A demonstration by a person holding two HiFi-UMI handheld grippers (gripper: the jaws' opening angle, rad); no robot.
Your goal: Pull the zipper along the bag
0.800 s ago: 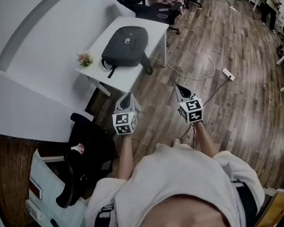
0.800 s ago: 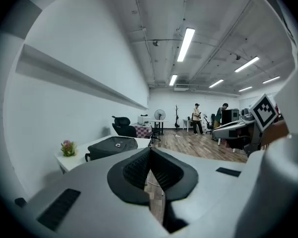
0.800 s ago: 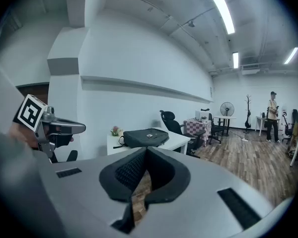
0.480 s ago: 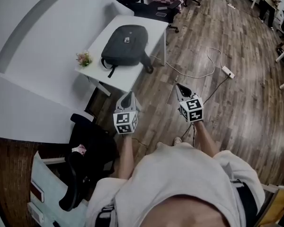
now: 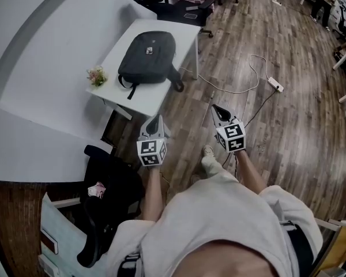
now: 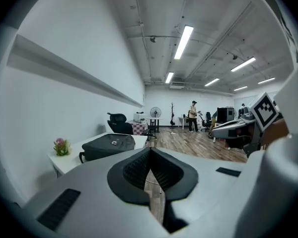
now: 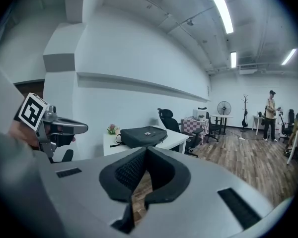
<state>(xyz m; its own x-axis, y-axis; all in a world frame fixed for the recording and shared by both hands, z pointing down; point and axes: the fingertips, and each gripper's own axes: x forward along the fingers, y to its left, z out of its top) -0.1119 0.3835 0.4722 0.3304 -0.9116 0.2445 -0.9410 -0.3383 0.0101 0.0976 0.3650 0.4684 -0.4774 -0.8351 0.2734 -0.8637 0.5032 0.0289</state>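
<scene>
The head view looks steeply down from above the person [image 5: 219, 224], with the desk [image 5: 184, 45] well ahead near the top edge. Both gripper views face nearly level along their own jaws from well back, sharing the desk and its bag [image 7: 141, 135].

Pale shirt [image 5: 219, 212]; grey left tool [image 5: 155, 118] and right tool [image 5: 215, 107], black pads [image 6: 136, 170], marker cubes [image 5: 151, 153].

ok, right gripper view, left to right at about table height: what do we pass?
left tool → small flower pot → black backpack → black office chair → checkered-cloth table → standing fan → coat stand → person
</scene>
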